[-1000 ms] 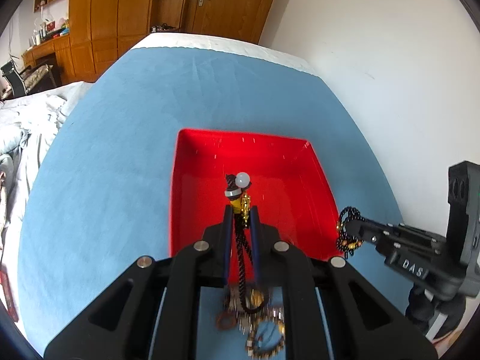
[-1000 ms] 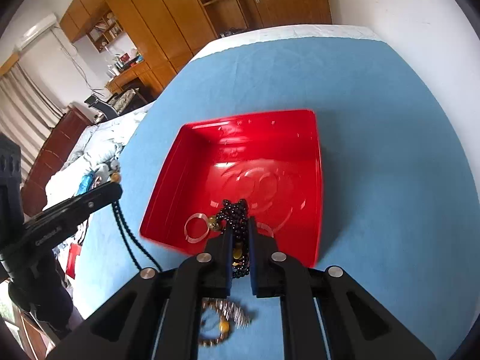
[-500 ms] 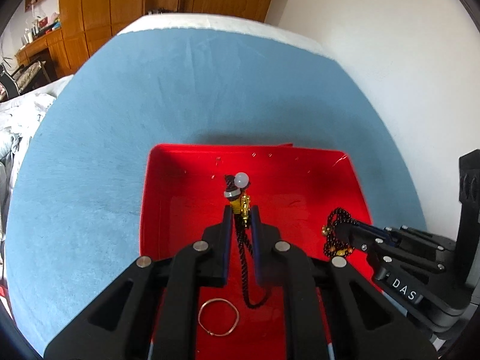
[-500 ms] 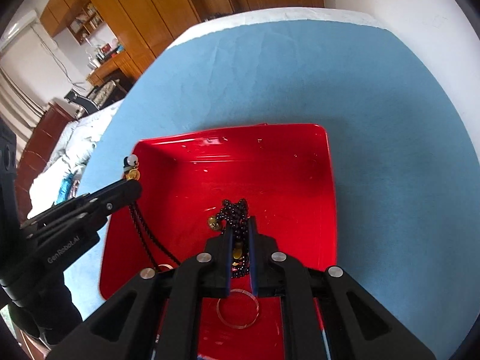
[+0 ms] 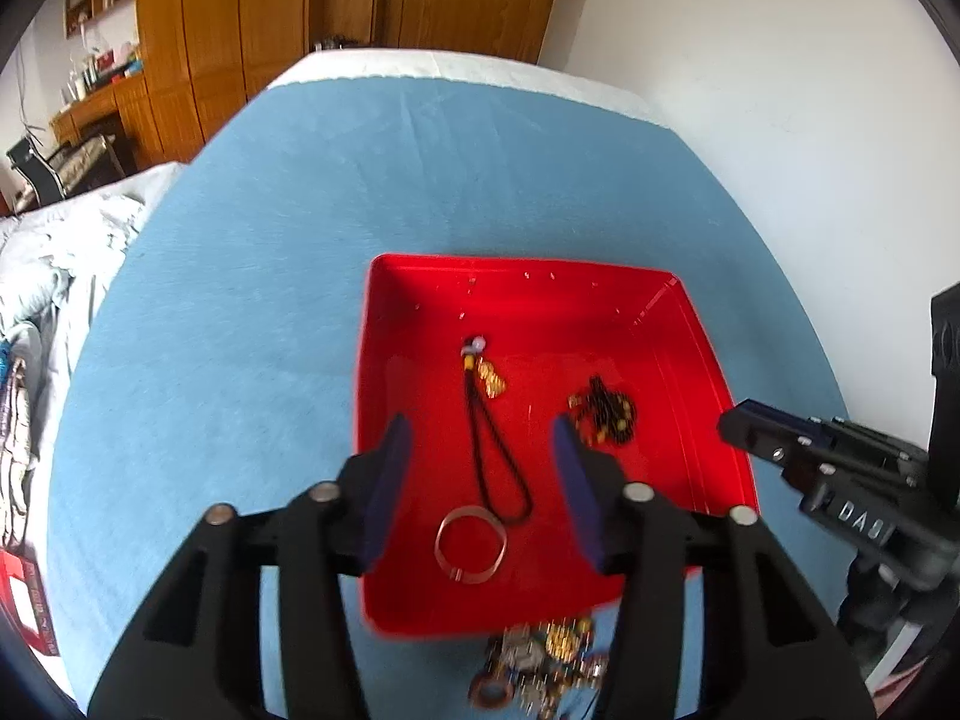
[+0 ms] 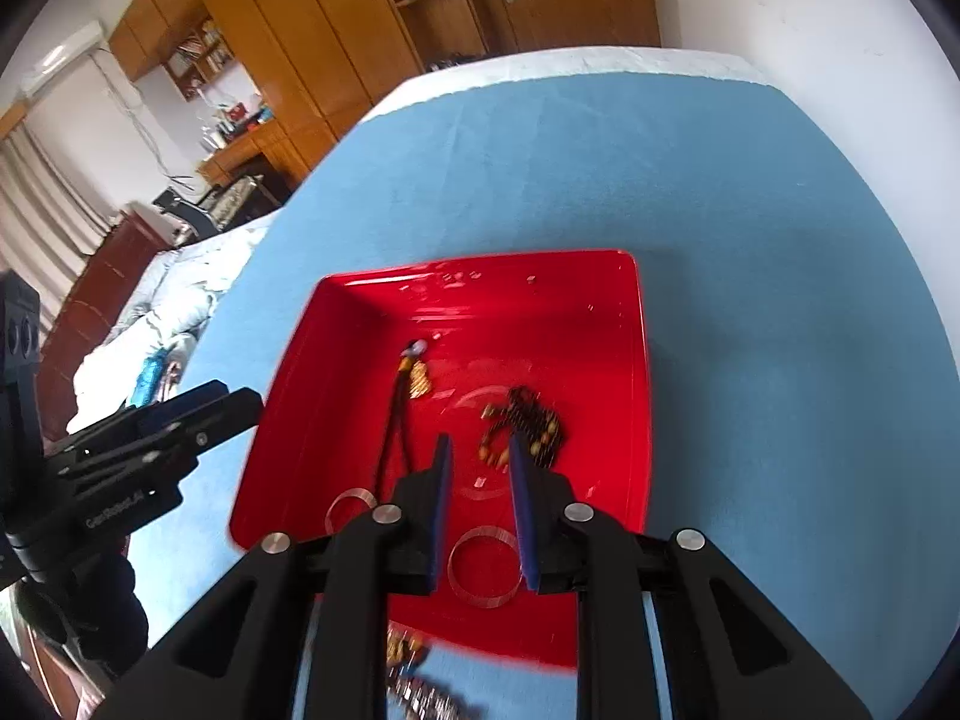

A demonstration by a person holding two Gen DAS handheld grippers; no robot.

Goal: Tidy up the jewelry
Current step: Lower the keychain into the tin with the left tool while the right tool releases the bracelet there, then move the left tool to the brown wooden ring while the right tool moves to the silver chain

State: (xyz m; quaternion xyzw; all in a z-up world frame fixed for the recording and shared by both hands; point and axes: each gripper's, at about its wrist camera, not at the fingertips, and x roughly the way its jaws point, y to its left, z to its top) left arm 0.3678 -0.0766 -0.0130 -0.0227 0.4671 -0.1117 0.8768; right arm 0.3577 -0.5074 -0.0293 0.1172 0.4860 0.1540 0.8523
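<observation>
A red tray (image 5: pixel 522 261) lies on the blue cloth. In it are a black cord necklace (image 5: pixel 480 414) with a white bead and gold pendant, a dark bead bracelet (image 5: pixel 603 411) and a thin metal bangle (image 5: pixel 471 543). My left gripper (image 5: pixel 480 426) hovers above the cord; its jaws are opening, with nothing pressed between them. In the right wrist view, my right gripper (image 6: pixel 480 444) hangs over the tray (image 6: pixel 480 261) just short of the bracelet (image 6: pixel 528 420). Its jaws are opening too, a narrow gap with nothing in it. The necklace (image 6: pixel 396 414) lies to their left.
A pile of loose jewelry (image 5: pixel 540 660) sits on the cloth just in front of the tray's near edge. A second thin ring (image 6: pixel 351 507) lies in the tray's near left corner. A white wall runs along the right; rumpled bedding and wooden cabinets are at the left.
Both grippers have let go: the cord necklace and the bead bracelet now lie on the tray floor. Both pairs of jaws have spread, the left widely, and both grippers have drawn back.
</observation>
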